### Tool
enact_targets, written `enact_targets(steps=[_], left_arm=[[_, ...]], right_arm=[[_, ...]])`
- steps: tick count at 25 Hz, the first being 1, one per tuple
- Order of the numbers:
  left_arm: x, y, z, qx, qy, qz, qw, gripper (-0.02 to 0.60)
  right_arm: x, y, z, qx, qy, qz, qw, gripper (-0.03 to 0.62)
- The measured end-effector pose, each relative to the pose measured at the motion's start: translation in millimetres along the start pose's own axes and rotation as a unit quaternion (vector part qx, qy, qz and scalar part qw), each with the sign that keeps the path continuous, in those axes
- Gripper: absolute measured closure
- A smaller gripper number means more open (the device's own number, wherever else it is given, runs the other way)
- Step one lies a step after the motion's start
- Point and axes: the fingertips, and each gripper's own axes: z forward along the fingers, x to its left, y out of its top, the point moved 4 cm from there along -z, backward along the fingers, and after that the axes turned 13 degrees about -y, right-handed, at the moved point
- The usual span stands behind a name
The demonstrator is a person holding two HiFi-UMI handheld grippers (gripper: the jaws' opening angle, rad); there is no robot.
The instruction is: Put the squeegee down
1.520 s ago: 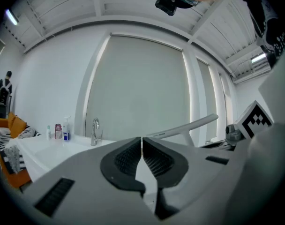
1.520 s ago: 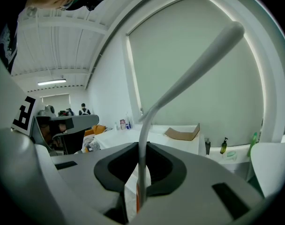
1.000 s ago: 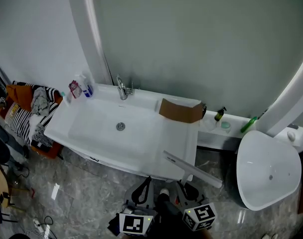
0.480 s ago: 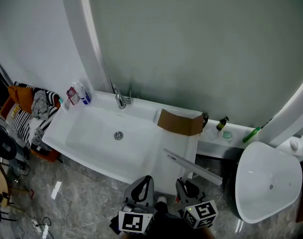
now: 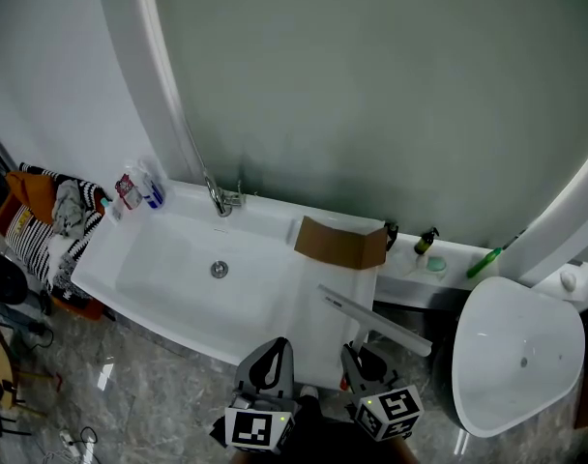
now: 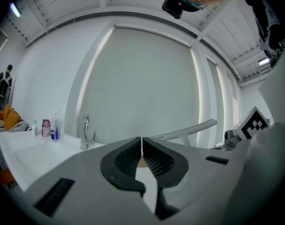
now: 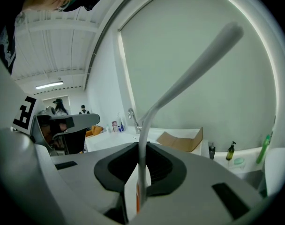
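Note:
The squeegee point(image 5: 373, 321) is a pale grey bar on a thin handle, and it hangs level over the front right corner of the white sink counter point(image 5: 313, 298). My right gripper point(image 5: 355, 354) is shut on its handle. In the right gripper view the handle point(image 7: 142, 144) rises from between the pads and the bar point(image 7: 198, 64) slants up to the right. My left gripper point(image 5: 268, 356) is beside it at the sink's front edge, shut with nothing in it. In the left gripper view its jaws point(image 6: 142, 150) meet, and the squeegee point(image 6: 189, 131) shows to the right.
A faucet point(image 5: 220, 199) and small bottles point(image 5: 139, 189) stand at the back of the basin. An open cardboard box point(image 5: 338, 243) sits on the counter's right part. Further right are a ledge with bottles point(image 5: 427, 243) and a white oval bowl point(image 5: 516, 356). Clothes point(image 5: 43, 216) lie at far left.
Both grippers have shifted level along the front of the sink, and the sink now sits further left in the head view. The squeegee stays held in the right gripper.

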Motion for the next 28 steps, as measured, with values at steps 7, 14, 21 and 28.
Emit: enact_targets(steps=[7,14,21,28], left_arm=[[20.1,8.9,6.0,0.000,-0.008,0.000,1.0000,0.568],[39.1,26.2,19.1,-0.001,-0.033,0.001,0.9995,0.568],[53.4,28.7,30.1,0.004,-0.047,-0.001,0.9989,0.568],[68.5,21.3,34.8,0.016,-0.040,-0.009,0.9990,0.568]], right_arm=[[4.2,7.6,13.2,0.001,-0.010,0.018,1.000,0.539],[6.1,10.4,40.4,0.018,-0.019,0.048,0.998,0.539],[-5.4,-8.9,104.8,0.078,-0.001,0.107,0.991,0.539],[-19.1,-46.5,156.5,0.150,0.016,0.219,0.964,0.539]])
